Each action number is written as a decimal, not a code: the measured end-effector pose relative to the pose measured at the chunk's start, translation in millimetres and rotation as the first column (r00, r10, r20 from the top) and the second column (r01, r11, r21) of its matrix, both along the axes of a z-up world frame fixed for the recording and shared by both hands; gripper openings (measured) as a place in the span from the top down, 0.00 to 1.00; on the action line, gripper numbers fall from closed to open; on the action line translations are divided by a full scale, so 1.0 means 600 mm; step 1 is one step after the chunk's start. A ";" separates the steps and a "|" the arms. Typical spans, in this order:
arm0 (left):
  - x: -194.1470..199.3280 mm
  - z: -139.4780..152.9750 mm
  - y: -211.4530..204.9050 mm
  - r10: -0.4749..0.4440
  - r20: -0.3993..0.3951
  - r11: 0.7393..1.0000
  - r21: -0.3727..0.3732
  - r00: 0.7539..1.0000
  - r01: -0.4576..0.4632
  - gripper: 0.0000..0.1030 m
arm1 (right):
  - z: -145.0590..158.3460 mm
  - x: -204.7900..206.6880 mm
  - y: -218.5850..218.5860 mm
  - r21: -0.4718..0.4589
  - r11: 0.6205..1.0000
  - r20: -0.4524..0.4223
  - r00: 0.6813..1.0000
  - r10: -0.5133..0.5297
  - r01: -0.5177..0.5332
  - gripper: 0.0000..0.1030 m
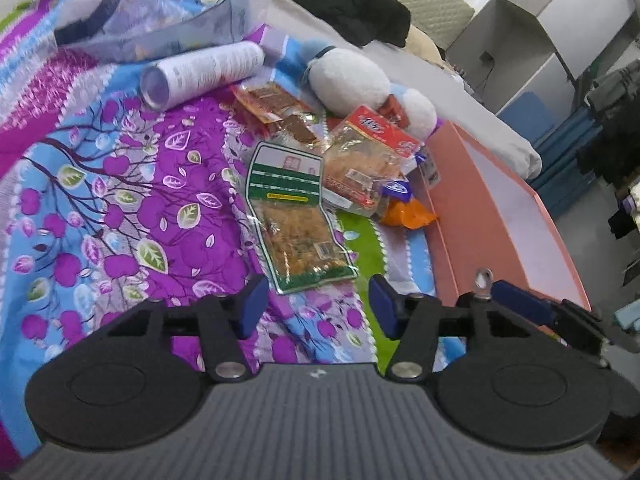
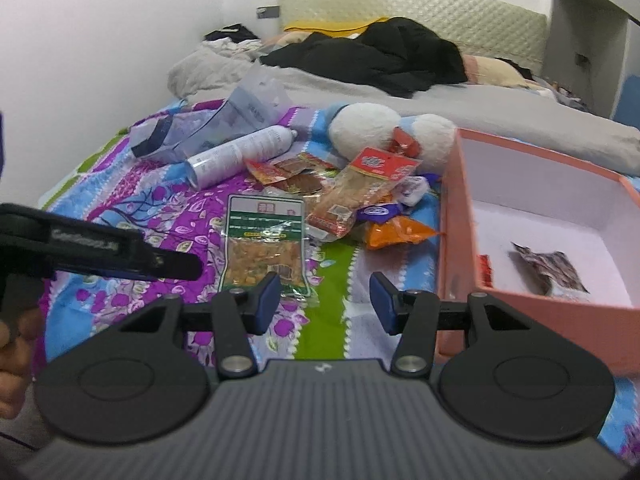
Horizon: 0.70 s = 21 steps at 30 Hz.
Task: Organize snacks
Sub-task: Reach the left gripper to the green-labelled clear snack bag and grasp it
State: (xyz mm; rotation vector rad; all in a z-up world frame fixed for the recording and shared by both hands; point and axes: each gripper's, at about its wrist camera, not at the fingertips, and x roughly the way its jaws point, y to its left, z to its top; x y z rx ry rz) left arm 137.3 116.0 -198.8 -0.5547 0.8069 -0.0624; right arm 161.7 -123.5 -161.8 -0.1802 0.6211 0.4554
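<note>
Snack packets lie in a heap on the flowered blanket: a long green packet [image 1: 292, 216] [image 2: 264, 240], a red-topped packet [image 1: 368, 160] [image 2: 360, 188], an orange one [image 1: 408, 212] [image 2: 400, 232] and a dark red one [image 1: 276, 108]. To their right stands a pink box [image 1: 460, 208] [image 2: 456, 220] with a dark packet [image 2: 548, 268] inside. My left gripper [image 1: 318, 306] is open just short of the green packet's near end, nothing between its pads. My right gripper [image 2: 324, 304] is open over the blanket, between the green packet and the box.
A white spray can [image 1: 204, 72] [image 2: 240, 154] and a clear plastic bag [image 2: 240, 116] lie behind the snacks. A white plush toy [image 1: 348, 76] [image 2: 364, 128] rests against the box's far corner. Black clothing [image 2: 380, 56] lies on the grey bedding. A hand [image 2: 12, 360] shows at the left.
</note>
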 end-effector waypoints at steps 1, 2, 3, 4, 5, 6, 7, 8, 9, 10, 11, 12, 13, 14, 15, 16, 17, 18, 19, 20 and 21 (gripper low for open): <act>0.008 -0.008 0.004 0.000 -0.001 1.000 -0.011 1.000 0.000 0.49 | -0.008 0.005 0.005 -0.004 1.000 0.002 1.000 0.013 -0.013 0.50; 0.015 -0.015 0.008 0.004 0.002 1.000 -0.024 1.000 -0.004 0.52 | -0.016 0.011 0.010 -0.010 1.000 0.003 1.000 0.026 -0.026 0.50; 0.023 -0.025 0.014 0.008 0.007 0.999 -0.045 1.000 -0.008 0.53 | -0.025 0.017 0.016 -0.017 0.999 0.003 0.999 0.040 -0.040 0.50; 0.030 -0.032 0.020 0.010 0.008 0.998 -0.062 1.000 -0.010 0.55 | -0.034 0.023 0.020 -0.021 0.998 -0.001 0.999 0.051 -0.051 0.50; 0.036 -0.038 0.024 0.013 0.010 0.997 -0.076 1.000 -0.013 0.55 | -0.043 0.030 0.025 -0.023 0.998 -0.007 0.998 0.066 -0.066 0.50; 0.043 -0.046 0.029 0.019 0.009 0.996 -0.087 1.000 -0.018 0.55 | -0.053 0.037 0.030 -0.027 0.996 -0.015 0.996 0.084 -0.084 0.50; 0.050 -0.054 0.033 0.023 0.007 0.995 -0.100 1.000 -0.022 0.55 | -0.061 0.042 0.036 -0.034 0.995 -0.020 0.995 0.094 -0.095 0.50; 0.055 -0.061 0.037 0.026 0.003 0.993 -0.113 1.000 -0.025 0.55 | -0.069 0.049 0.040 -0.040 0.994 -0.023 0.995 0.098 -0.099 0.49; 0.063 -0.070 0.041 0.031 -0.008 0.991 -0.128 0.999 -0.032 0.55 | -0.078 0.056 0.043 -0.038 0.994 -0.032 0.994 0.102 -0.103 0.49; 0.069 -0.078 0.045 0.037 -0.020 0.989 -0.143 0.999 -0.039 0.55 | -0.085 0.063 0.046 -0.029 0.993 -0.042 0.993 0.111 -0.112 0.49; 0.075 -0.086 0.049 0.037 -0.029 0.987 -0.157 0.999 -0.041 0.55 | -0.091 0.069 0.048 -0.025 0.992 -0.050 0.991 0.122 -0.123 0.49; 0.083 -0.094 0.053 0.034 -0.038 0.985 -0.168 0.999 -0.040 0.55 | -0.096 0.075 0.052 -0.026 0.991 -0.055 0.990 0.132 -0.133 0.49; 0.089 -0.100 0.056 0.031 -0.043 0.984 -0.176 0.999 -0.038 0.55 | -0.101 0.081 0.057 -0.029 0.989 -0.062 0.988 0.144 -0.146 0.44; 0.094 -0.104 0.059 0.030 -0.043 0.982 -0.183 0.999 -0.038 0.55 | -0.106 0.087 0.061 -0.031 0.987 -0.069 0.986 0.155 -0.157 0.36; 0.100 -0.109 0.063 0.028 -0.041 0.981 -0.192 0.999 -0.036 0.55 | -0.109 0.092 0.065 -0.026 0.985 -0.077 0.983 0.166 -0.169 0.31; 0.106 -0.112 0.067 0.034 -0.046 0.980 -0.192 0.998 -0.042 0.55 | -0.113 0.098 0.068 -0.015 0.983 -0.086 0.980 0.182 -0.184 0.25; 0.111 -0.116 0.073 0.041 -0.047 0.979 -0.198 0.998 -0.049 0.55 | -0.116 0.104 0.071 -0.008 0.980 -0.093 0.976 0.195 -0.197 0.21; 0.117 -0.121 0.081 0.045 -0.046 0.973 -0.223 0.998 -0.054 0.55 | -0.119 0.111 0.075 -0.005 0.977 -0.101 0.973 0.210 -0.211 0.20; 0.122 -0.127 0.089 0.048 -0.049 0.964 -0.259 0.998 -0.059 0.54 | -0.124 0.118 0.080 -0.011 0.976 -0.103 0.971 0.216 -0.218 0.15; 0.126 -0.131 0.094 0.046 -0.050 0.957 -0.285 0.998 -0.058 0.54 | -0.129 0.125 0.085 -0.020 0.976 -0.107 0.971 0.215 -0.218 0.13; 0.131 -0.136 0.098 0.039 -0.050 0.950 -0.307 0.998 -0.053 0.54 | -0.135 0.133 0.089 -0.022 0.975 -0.117 0.969 0.217 -0.221 0.13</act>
